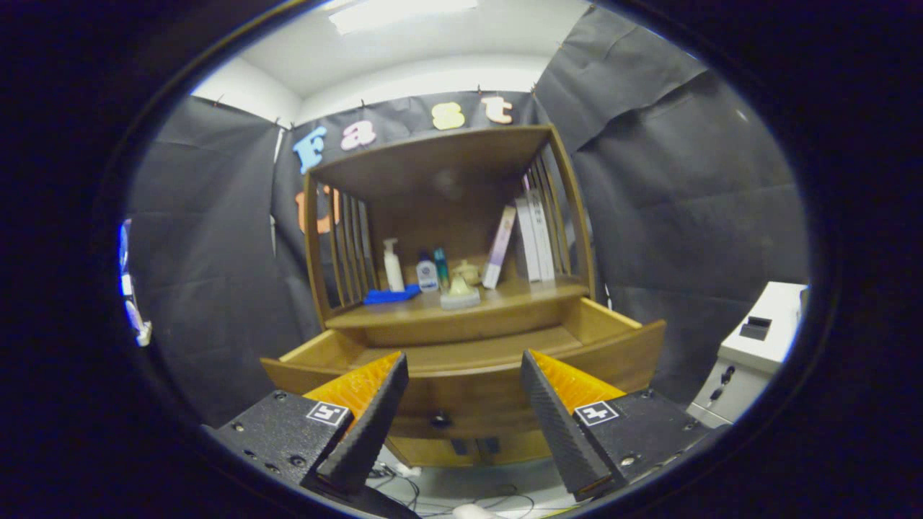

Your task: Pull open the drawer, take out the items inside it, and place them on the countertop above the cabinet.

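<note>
The drawer [461, 360] is pulled out of the wooden cabinet [447, 238] toward the gripper [461, 425]. Its long side runs left to right, and its front board faces the near side. It is brown wood with a small dark knob [440, 419] in the middle of the front (the part of its floor that shows looks bare).

The gripper's fingers are wide apart and hold nothing. The drawer front sits just ahead of them, with the knob between them.

On the countertop [505, 297] above the drawer stand a white pump bottle [393, 265], a blue cloth [391, 295], two small bottles [433, 272], a pale little pot [460, 292] and some leaning books [530, 241]. A white machine [757, 346] stands far off to the right.
</note>
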Available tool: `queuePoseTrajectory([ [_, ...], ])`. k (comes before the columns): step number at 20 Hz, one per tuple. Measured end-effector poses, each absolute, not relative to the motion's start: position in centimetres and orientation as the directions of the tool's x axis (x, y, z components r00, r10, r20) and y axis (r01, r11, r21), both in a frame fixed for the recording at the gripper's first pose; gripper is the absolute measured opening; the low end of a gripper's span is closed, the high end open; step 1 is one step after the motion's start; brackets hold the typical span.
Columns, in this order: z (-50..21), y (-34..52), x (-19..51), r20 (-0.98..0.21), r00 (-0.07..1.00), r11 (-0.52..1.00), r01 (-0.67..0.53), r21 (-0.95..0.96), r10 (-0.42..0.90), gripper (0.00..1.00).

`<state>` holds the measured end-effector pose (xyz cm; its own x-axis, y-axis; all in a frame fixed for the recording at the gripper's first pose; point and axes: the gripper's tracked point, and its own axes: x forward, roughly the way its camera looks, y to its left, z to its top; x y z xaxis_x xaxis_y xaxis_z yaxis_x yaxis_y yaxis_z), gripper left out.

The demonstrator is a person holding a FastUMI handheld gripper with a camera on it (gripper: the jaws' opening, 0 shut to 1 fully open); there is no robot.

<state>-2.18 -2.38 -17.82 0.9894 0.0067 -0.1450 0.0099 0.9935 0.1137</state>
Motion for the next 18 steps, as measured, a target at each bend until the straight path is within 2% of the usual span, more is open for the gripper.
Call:
queuePoseTrajectory([
  [3,-20.6,-2.2,-1.9,-0.187,0.982,0.997,0.03,0.075,-0.015,0.99],
  [6,-23.0,-0.6,-1.6,-0.23,0.973,0.999,-0.005,0.036,0.013,0.99],
  [18,-27.0,1.2,2.1,-0.267,0.963,0.998,0.025,-0.05,-0.038,0.99],
])
